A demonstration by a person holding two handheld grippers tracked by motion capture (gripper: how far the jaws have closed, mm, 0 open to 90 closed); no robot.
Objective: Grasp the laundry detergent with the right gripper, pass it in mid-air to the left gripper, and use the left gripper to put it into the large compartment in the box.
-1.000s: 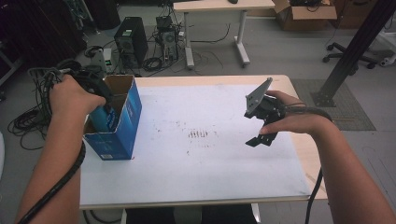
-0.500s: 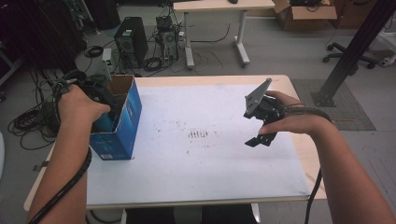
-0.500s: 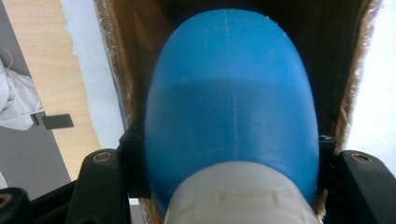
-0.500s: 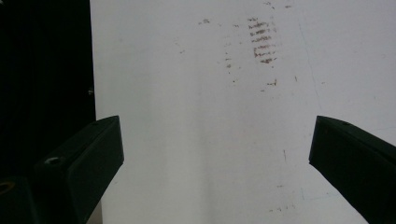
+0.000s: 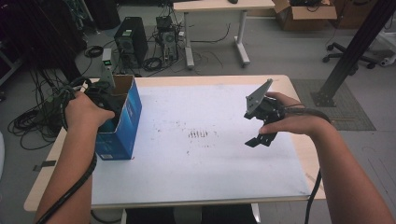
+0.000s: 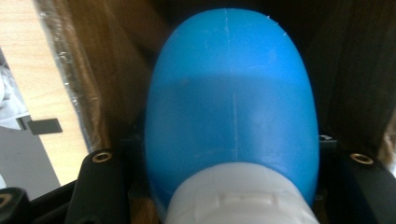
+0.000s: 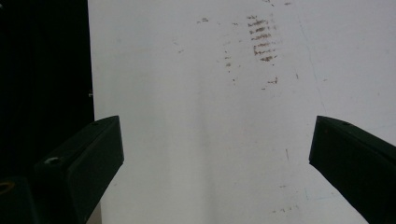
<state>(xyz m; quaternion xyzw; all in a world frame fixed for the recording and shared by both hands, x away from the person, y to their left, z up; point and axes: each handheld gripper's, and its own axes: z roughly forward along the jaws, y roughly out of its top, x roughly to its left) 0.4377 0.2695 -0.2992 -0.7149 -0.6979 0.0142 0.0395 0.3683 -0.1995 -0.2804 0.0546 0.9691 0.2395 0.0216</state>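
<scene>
Blue bottle [image 6: 232, 102] sits clamped in our left tongs [image 6: 232, 186] inside the box [image 5: 122, 122], while our right tongs [image 7: 215, 158] gape wide above the bench [image 5: 210, 158].

High view overlooks the table [image 5: 196, 177]; tool views sit close.

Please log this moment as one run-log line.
left claw: shut on blue bottle, inside blue box | right claw: open, above white sheet
</scene>
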